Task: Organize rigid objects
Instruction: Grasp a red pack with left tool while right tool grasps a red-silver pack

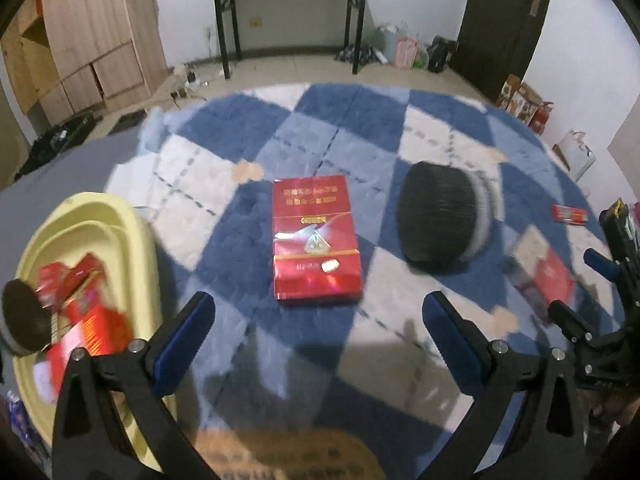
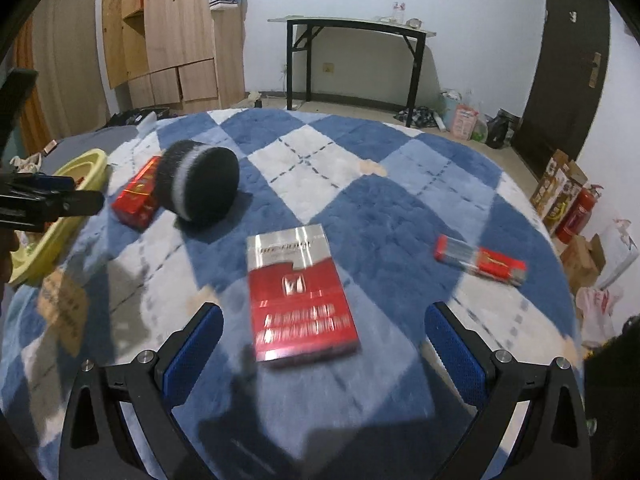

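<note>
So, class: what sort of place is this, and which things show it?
Probably a room in a home: a wooden cupboard, a dark door and a folding table against the wall, with a checked rug as the work surface.

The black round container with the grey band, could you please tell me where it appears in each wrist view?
Left wrist view: the black round container lies right of centre on the rug, right of the red box.
Right wrist view: it lies upper left, against that red box.
Shared landmark: the yellow tub.
</note>
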{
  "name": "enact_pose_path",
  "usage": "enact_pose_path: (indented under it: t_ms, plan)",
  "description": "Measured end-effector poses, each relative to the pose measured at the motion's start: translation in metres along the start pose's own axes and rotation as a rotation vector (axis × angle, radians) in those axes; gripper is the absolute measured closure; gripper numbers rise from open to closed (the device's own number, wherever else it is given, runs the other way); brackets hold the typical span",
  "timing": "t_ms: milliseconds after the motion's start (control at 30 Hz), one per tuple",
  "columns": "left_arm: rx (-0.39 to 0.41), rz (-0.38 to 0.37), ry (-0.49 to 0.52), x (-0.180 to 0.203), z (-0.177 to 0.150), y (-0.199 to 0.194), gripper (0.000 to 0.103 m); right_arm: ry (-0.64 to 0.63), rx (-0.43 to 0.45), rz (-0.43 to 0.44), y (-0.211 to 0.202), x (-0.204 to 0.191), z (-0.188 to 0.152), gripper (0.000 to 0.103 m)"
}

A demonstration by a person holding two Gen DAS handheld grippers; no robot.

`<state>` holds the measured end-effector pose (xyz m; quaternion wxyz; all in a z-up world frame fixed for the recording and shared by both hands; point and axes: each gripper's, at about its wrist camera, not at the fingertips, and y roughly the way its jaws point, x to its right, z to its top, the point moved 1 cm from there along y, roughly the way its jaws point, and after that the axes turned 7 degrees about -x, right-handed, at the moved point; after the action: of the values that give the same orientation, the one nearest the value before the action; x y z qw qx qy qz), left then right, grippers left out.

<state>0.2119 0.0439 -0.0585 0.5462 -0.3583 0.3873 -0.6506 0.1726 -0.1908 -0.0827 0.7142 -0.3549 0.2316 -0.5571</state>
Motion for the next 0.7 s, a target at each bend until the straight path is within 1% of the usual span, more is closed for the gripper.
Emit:
enact_pose_path:
  t_ms: [67, 133, 200, 233, 267, 300, 333, 367, 400, 433, 500, 567, 633, 700]
  plan:
    - [-0.016, -0.009, 0.002, -0.002, 0.007, 0.017, 0.0, -0.002, -0.016, -0.001, 0.023, 0.0, 0.006, 0.0]
    - [-0.028, -0.017, 0.018, -0.001, 0.011, 0.031, 0.0, 0.001, -0.033, 0.024, 0.044, -0.001, 0.01, 0.0]
    - [-0.024, -0.008, 0.037, 0.001, 0.015, 0.043, 0.001, 0.003, -0.05, 0.031, 0.06, -0.001, 0.014, 0.001]
    - [-0.029, -0.012, 0.035, 0.001, 0.016, 0.048, 0.004, 0.002, -0.052, 0.03, 0.066, -0.001, 0.014, 0.001]
    - [-0.034, -0.029, 0.021, 0.0, 0.016, 0.052, 0.012, 0.002, -0.039, 0.028, 0.069, -0.001, 0.016, 0.004]
    - [-0.025, -0.025, 0.006, 0.0, 0.015, 0.054, 0.014, 0.003, -0.029, 0.028, 0.07, -0.001, 0.017, 0.015]
    - [-0.013, -0.017, 0.003, 0.001, 0.015, 0.053, 0.02, 0.005, -0.023, 0.024, 0.07, -0.001, 0.018, 0.028]
    - [0.0, -0.008, -0.001, 0.002, 0.014, 0.052, 0.033, 0.007, -0.019, 0.014, 0.071, -0.001, 0.018, 0.033]
    - [0.01, -0.004, -0.004, 0.003, 0.013, 0.049, 0.039, 0.01, -0.012, 0.005, 0.071, -0.001, 0.019, 0.043]
    - [0.017, 0.004, -0.011, 0.003, 0.012, 0.045, 0.044, 0.009, -0.007, 0.0, 0.072, -0.001, 0.018, 0.047]
    - [0.014, 0.013, -0.021, 0.004, 0.011, 0.039, 0.044, 0.002, 0.007, -0.018, 0.069, -0.005, 0.017, 0.048]
    - [0.034, 0.025, -0.026, 0.003, 0.009, 0.025, 0.044, 0.003, 0.023, -0.016, 0.063, -0.006, 0.016, 0.048]
    - [0.061, 0.031, -0.044, -0.002, 0.004, 0.002, 0.044, 0.014, 0.052, -0.013, 0.047, -0.007, 0.015, 0.048]
    - [0.074, 0.02, -0.064, -0.008, -0.003, -0.026, 0.044, 0.024, 0.074, -0.007, 0.024, -0.006, 0.017, 0.048]
